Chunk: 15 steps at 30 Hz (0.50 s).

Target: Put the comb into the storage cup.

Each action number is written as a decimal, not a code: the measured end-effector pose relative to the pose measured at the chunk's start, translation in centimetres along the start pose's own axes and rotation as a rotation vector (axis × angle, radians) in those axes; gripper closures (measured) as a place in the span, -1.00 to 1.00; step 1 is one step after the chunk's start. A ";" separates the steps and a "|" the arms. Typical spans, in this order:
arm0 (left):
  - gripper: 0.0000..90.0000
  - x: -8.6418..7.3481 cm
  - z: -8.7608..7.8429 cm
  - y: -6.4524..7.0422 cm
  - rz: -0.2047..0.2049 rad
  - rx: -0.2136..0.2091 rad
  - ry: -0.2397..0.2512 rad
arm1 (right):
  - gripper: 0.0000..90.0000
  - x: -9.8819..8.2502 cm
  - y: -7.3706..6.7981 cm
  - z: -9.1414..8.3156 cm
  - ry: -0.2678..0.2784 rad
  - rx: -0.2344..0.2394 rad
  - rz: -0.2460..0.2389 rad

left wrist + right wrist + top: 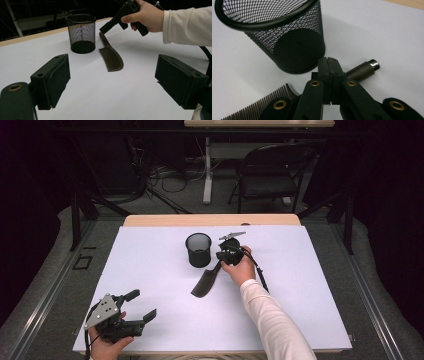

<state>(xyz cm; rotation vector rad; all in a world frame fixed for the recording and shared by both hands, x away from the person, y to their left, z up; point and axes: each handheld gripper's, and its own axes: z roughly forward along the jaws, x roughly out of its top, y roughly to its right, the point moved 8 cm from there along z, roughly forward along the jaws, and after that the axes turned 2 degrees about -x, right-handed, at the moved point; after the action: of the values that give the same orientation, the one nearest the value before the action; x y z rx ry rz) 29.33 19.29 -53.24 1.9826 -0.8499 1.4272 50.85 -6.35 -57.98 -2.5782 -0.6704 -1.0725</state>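
Observation:
A dark brown comb (205, 282) lies flat on the white sheet, its round handle pointing toward a black mesh cup (198, 250) that stands upright just beyond it. My right gripper (218, 265) points down at the handle with its jaws shut, pad against pad. In the right gripper view the tips (328, 66) sit over the comb handle (362, 71), which runs crosswise behind them beside the cup (287, 50). My left gripper (143, 304) rests open near the front left corner. Its view looks across at the comb (112, 58), the cup (81, 33) and the right gripper (103, 28).
The white sheet (300, 285) covers a wooden table whose far edge (210, 220) shows behind the cup. A black chair (270, 175) and a desk leg stand beyond the table. A cable trails from the right gripper along the sleeve.

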 end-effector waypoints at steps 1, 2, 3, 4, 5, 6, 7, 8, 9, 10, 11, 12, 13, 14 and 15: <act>-0.71 0.0 0.0 0.0 0.000 0.002 0.000 | 1.00 -0.1 -0.2 0.2 -0.001 0.005 -0.004; -0.71 0.0 0.0 0.0 0.000 0.002 0.001 | 1.00 -0.2 -0.3 0.3 -0.003 0.010 -0.002; -0.71 0.0 0.0 0.0 -0.001 0.002 0.001 | 1.00 -0.3 -0.4 0.4 -0.007 0.013 -0.007; -0.71 0.0 0.0 0.0 -0.002 0.002 0.001 | 1.00 -0.5 -0.7 0.6 -0.020 0.017 -0.012; -0.71 0.0 0.0 0.0 -0.002 0.002 0.000 | 1.00 -0.5 -0.7 0.6 -0.020 0.017 -0.012; -0.71 0.0 0.0 0.0 -0.005 0.003 0.002 | 1.00 -0.7 -0.8 0.7 -0.026 0.022 -0.011; -0.70 0.0 0.0 0.0 -0.005 0.003 0.002 | 1.00 -0.9 -0.9 0.9 -0.033 0.022 -0.013; -0.70 0.0 0.0 0.0 -0.005 0.003 0.002 | 1.00 -0.9 -0.9 0.9 -0.033 0.022 -0.013; -0.70 0.0 0.0 0.0 -0.004 0.003 0.002 | 1.00 -1.0 -1.0 1.1 -0.031 0.026 -0.014; -0.70 0.0 0.0 0.0 -0.004 0.003 0.001 | 1.00 -1.2 -1.2 1.2 -0.036 0.029 -0.015; -0.70 0.0 0.0 0.0 -0.005 0.003 0.001 | 1.00 -1.3 -1.3 1.3 -0.041 0.031 -0.015; -0.70 0.0 0.0 0.0 -0.005 0.003 0.001 | 1.00 -1.3 -1.3 1.3 -0.041 0.031 -0.015; -0.70 -0.1 0.0 0.0 -0.006 0.002 0.000 | 1.00 -1.4 -1.3 1.4 -0.044 0.030 -0.015; -0.70 -0.1 0.0 0.0 -0.006 0.002 0.000 | 1.00 -1.4 -1.3 1.5 -0.044 0.030 -0.023; -0.70 -0.1 0.1 0.0 -0.006 0.000 0.001 | 1.00 -1.5 -1.4 1.6 -0.048 0.032 -0.024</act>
<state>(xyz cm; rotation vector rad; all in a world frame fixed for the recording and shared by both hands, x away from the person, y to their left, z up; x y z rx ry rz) 29.38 19.27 -53.32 1.9826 -0.8426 1.4241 50.18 -4.96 -60.06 -2.5825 -0.7264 -1.0019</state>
